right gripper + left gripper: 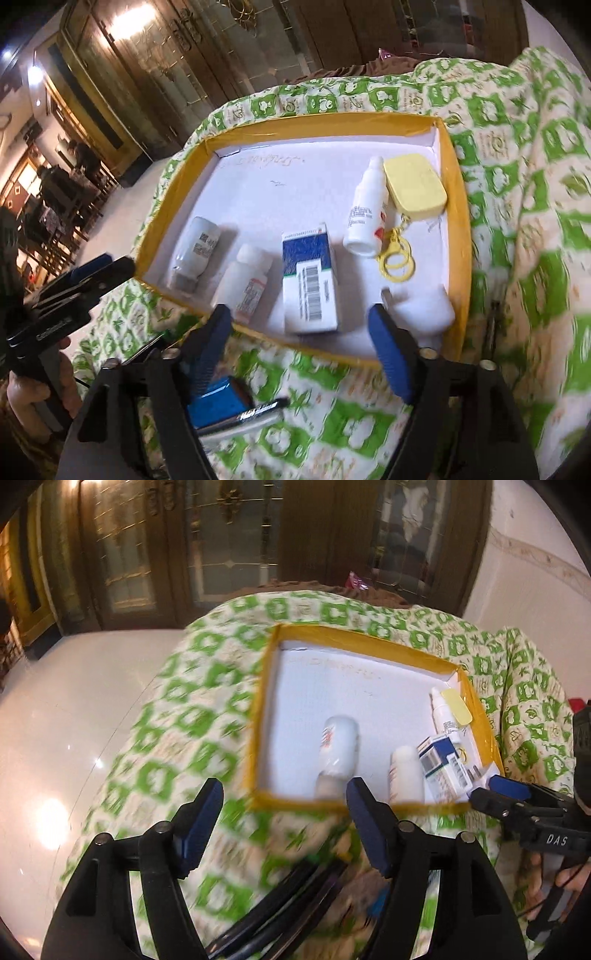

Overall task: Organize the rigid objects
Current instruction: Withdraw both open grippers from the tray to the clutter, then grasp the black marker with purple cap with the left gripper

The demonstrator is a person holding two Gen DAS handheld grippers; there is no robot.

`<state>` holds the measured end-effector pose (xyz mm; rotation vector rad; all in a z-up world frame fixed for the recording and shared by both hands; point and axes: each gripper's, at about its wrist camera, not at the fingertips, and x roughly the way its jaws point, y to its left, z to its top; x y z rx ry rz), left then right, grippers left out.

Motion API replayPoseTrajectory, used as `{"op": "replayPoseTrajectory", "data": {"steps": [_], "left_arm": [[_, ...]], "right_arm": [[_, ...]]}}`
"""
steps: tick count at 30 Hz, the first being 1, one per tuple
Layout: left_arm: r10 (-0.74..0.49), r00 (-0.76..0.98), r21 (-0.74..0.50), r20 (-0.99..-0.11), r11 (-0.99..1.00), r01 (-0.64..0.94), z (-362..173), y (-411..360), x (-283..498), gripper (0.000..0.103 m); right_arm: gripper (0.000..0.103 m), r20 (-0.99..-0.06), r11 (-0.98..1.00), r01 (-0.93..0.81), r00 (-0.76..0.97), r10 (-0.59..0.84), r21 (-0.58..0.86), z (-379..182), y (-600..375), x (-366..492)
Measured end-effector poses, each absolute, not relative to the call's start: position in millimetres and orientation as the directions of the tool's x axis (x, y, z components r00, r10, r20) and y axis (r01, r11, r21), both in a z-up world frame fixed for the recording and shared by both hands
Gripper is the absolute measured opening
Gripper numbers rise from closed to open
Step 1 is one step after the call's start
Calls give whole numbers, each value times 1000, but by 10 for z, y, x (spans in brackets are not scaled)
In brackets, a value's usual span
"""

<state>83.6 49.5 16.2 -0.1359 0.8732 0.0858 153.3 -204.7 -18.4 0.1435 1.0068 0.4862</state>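
Note:
A yellow-rimmed box [458, 192] with a white floor lies on a green-patterned cloth. Inside lie a small clear bottle [195, 251], a white pill bottle [245, 282], a blue-and-white carton [310, 280], a dropper bottle [365, 210], a yellow case with key rings [413, 188] and a white bottle [424, 306]. My right gripper [301, 321] hangs open over the box's near edge, its pads touching nothing. My left gripper [284, 794] stands open just outside the near-left corner of the box [354, 635], close to the clear bottle [338, 753], with nothing in it.
A blue object [218, 406] and a black pen [255, 413] lie on the cloth [369, 424] beneath my right gripper. Dark cords [288, 908] run under the left one. Glossy white floor [74, 720] drops off to the left; dark wooden cabinets [221, 554] stand behind.

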Motion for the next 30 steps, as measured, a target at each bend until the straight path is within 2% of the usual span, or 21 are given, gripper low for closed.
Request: {"op": "replayPoseTrajectory", "data": {"steps": [6, 17, 19, 21, 23, 30], "left_arm": [[9, 628, -129, -778, 976, -174, 162, 717, 429, 69], [-58, 579, -59, -813, 998, 17, 119, 355, 109, 68], [-83, 551, -66, -830, 996, 52, 68, 294, 114, 64], [-84, 506, -56, -858, 996, 70, -19, 246, 146, 49], [-71, 474, -39, -877, 996, 76, -91, 205, 166, 42], [26, 291, 55, -956, 994, 92, -493, 84, 324, 32]], "right_arm": [[82, -767, 874, -362, 439, 467, 325, -88, -1979, 1182], [82, -776, 849, -354, 369, 512, 392, -143, -2062, 760], [82, -779, 855, -346, 375, 504, 387, -149, -2095, 736], [82, -779, 860, -339, 383, 496, 381, -138, -2115, 699], [82, -781, 865, -334, 390, 488, 374, -138, -2132, 701], [82, -781, 869, -331, 398, 482, 368, -138, -2148, 682]]}}
